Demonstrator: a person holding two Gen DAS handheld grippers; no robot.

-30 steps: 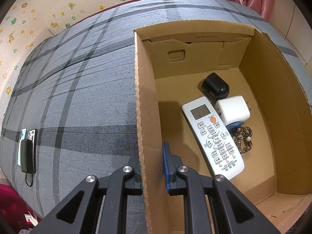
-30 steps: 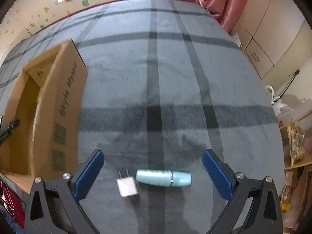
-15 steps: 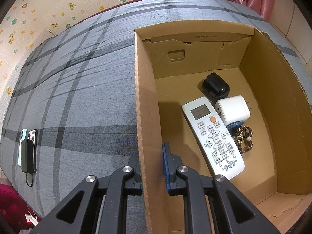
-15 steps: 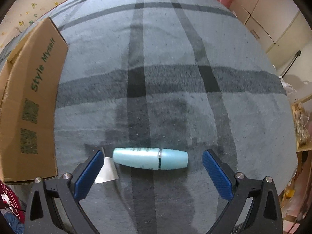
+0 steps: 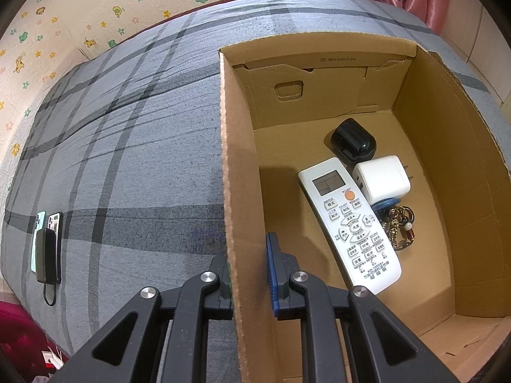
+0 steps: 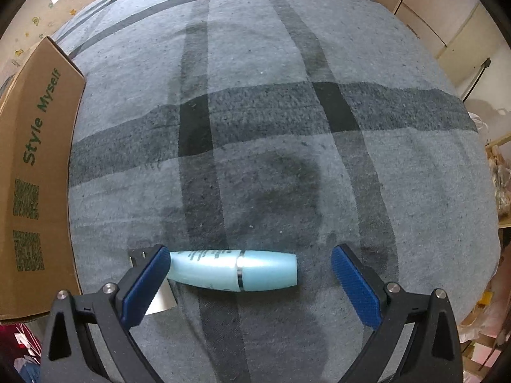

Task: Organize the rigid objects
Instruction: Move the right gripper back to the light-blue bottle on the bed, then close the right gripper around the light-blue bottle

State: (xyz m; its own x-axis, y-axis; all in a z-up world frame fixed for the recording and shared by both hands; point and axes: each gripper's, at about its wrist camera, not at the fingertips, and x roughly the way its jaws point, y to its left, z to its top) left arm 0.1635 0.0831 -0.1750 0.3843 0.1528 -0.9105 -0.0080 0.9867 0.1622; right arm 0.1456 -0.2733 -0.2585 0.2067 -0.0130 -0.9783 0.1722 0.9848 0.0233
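Grey plaid bedding [image 5: 134, 159] covers a bed, and the wall behind has little frog and star stickers. Far left on the bed lie two phones [image 5: 48, 233] under a dark power bank. Next comes the left gripper [image 5: 249, 271], pinched tight on the near wall of the cardboard box [image 5: 233, 159], one finger outside and one inside, holding it steady. Inside the box sit a white remote [image 5: 348, 223], a black case [image 5: 353, 142], a white charger [image 5: 381, 178] and a bunch of keys [image 5: 397, 226]. In the right wrist view, the box is at the left, and the right gripper [image 6: 249, 284] hangs low over the bed with its fingers wide apart. A light blue tube [image 6: 233, 271] lies sideways between them, close to the left finger. A small white plug [image 6: 153, 287] lies just beside the tube, partly hidden under that finger. The tube is round and smooth, so it could roll or slip out when squeezed end to end. The finger could also catch the plug and push it away or pinch both.
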